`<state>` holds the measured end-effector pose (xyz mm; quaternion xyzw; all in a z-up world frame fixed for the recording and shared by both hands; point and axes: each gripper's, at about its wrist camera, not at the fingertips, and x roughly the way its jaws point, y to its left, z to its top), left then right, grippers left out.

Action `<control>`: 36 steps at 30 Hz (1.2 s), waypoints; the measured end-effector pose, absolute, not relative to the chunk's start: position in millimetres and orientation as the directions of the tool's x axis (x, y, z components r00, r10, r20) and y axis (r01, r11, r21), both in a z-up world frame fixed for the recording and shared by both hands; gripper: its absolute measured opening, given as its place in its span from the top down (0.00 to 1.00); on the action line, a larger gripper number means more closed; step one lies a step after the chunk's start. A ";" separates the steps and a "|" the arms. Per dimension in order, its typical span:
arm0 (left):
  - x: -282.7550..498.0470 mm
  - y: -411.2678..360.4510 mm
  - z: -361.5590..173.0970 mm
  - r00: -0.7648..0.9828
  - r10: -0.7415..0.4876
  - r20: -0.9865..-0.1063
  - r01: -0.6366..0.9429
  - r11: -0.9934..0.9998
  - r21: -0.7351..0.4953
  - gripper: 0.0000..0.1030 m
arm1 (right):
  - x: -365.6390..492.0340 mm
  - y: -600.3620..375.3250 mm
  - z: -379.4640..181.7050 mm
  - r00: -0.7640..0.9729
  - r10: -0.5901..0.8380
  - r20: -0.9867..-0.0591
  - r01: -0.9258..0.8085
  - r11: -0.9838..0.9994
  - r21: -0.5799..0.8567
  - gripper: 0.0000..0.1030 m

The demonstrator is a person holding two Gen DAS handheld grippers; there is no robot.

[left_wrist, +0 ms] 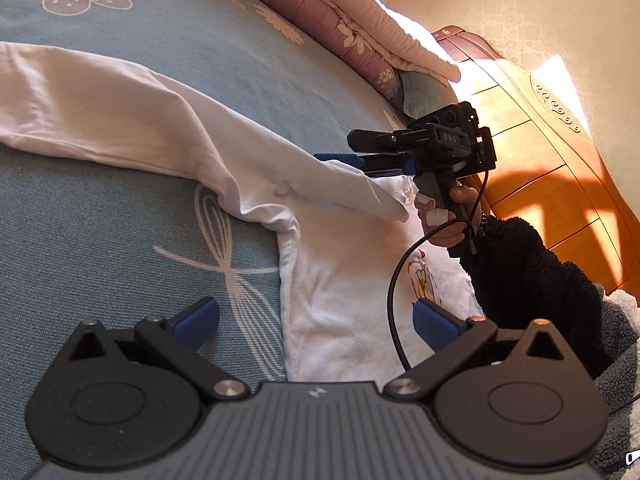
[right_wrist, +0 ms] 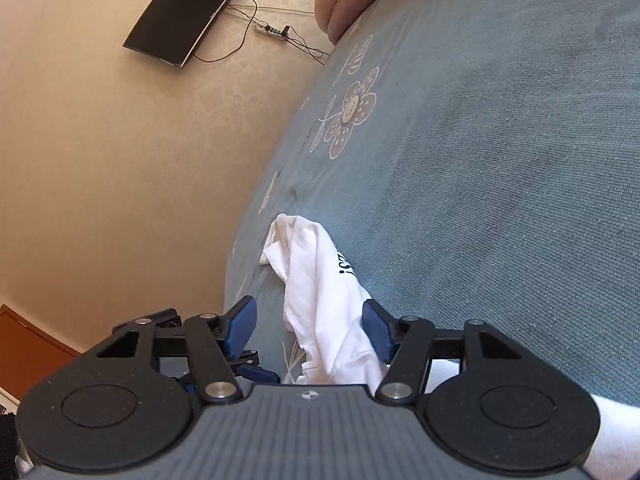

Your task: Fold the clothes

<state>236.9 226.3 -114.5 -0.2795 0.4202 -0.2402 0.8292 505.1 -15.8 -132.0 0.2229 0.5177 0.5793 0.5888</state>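
Note:
A white long-sleeved shirt [left_wrist: 340, 280] with a small print lies on the blue-grey flowered bedsheet [left_wrist: 100, 220], one sleeve [left_wrist: 120, 120] stretched out to the left. My left gripper [left_wrist: 316, 320] is open low over the shirt's side edge, nothing between its blue pads. My right gripper [left_wrist: 340, 147], rolled on its side, reaches in at the shoulder. In the right wrist view a bunched fold of the shirt [right_wrist: 320, 280] with black lettering lies between the right gripper's [right_wrist: 308, 312] fingers. It touches the right pad [right_wrist: 374, 328], and bedsheet shows between it and the left pad [right_wrist: 242, 322].
A pink quilt [left_wrist: 320, 12] is piled along the bed's far side, with a wooden headboard [left_wrist: 540, 152] to the right. A hand in a black fleece sleeve [left_wrist: 520, 264] holds the right gripper, its cable [left_wrist: 394, 280] looping over the shirt. The bed's edge [right_wrist: 248, 220] borders a beige surface with a black screen [right_wrist: 184, 12].

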 end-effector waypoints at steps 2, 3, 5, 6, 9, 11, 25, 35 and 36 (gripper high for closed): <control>237.0 226.3 -114.6 0.532 -0.634 -0.562 0.165 0.728 -0.665 0.01 | 503.0 -11.6 -134.5 -0.224 0.885 -0.409 -0.470 0.269 0.841 0.42; 236.7 226.5 -114.8 0.533 -0.634 -0.561 0.166 0.728 -0.665 0.01 | 502.2 -11.7 -135.8 -0.224 0.874 -0.432 -0.474 0.289 0.832 0.41; 236.2 226.9 -115.2 0.534 -0.634 -0.559 0.168 0.728 -0.665 0.01 | 502.8 -16.9 -136.7 -0.216 0.873 -0.438 -0.464 0.303 0.833 0.40; 235.9 227.1 -115.3 0.534 -0.635 -0.558 0.169 0.727 -0.665 0.01 | 503.3 -20.7 -137.3 -0.212 0.875 -0.434 -0.452 0.306 0.838 0.35; 235.1 227.7 -115.9 0.536 -0.636 -0.556 0.172 0.727 -0.665 0.01 | 503.5 -32.4 -137.1 -0.198 0.876 -0.439 -0.429 0.325 0.842 0.30; 234.6 228.5 -116.4 0.536 -0.637 -0.554 0.176 0.726 -0.665 0.01 | 500.6 -44.3 -137.4 -0.193 0.874 -0.445 -0.416 0.338 0.844 0.30; 232.7 228.1 -116.4 0.544 -0.637 -0.546 0.180 0.724 -0.666 0.01 | 494.0 -38.5 -156.8 -0.187 0.910 -0.371 -0.344 0.293 0.892 0.46; 231.9 234.0 -117.9 0.547 -0.651 -0.527 0.176 0.705 -0.687 0.01 | 497.8 -57.9 -182.4 -0.139 0.936 -0.324 -0.268 0.279 0.922 0.91; 231.9 234.6 -118.1 0.547 -0.652 -0.526 0.175 0.703 -0.689 0.01 | 497.6 -59.9 -183.1 -0.134 0.939 -0.316 -0.256 0.275 0.927 0.90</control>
